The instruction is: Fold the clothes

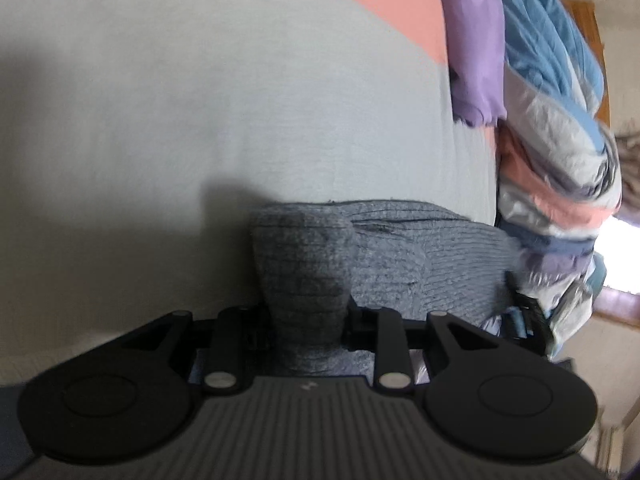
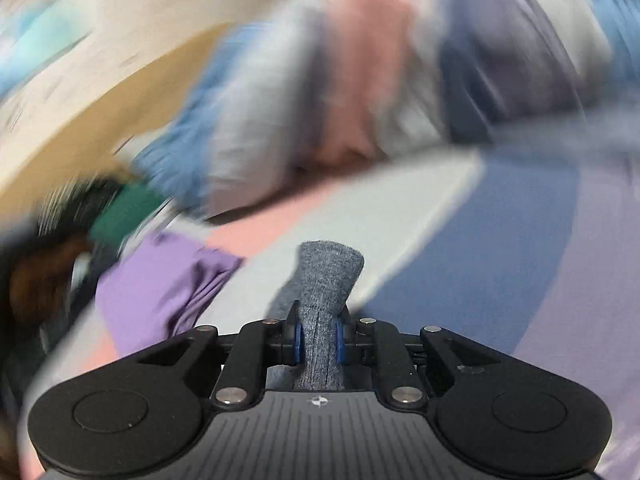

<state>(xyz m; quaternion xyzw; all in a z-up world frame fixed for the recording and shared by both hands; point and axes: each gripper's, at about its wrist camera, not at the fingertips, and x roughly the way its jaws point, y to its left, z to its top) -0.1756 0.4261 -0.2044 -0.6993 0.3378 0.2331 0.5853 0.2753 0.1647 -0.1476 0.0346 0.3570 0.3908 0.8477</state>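
Garment: grey knit garment (image 1: 420, 256), soft, light, stretchy; lies on bedsheet (image 1: 200, 120).
Left gripper (image 1: 306, 332): clamped on bunched edge.
Right gripper (image 2: 318, 346): pinching another fold.
Hold: edges, not bulk.

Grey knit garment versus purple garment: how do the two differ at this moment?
The grey knit garment is ribbed and pinched by both the left hand-held gripper and the right hand-held gripper; the purple garment is smooth and held by neither. The grey one is close to the cameras, the purple farther off. Both lie on the bedsheet.

Colour-blocked bed sheet (image 1: 200, 100) (purple garment (image 1: 476, 60), rumpled duvet (image 1: 560, 152) on it)
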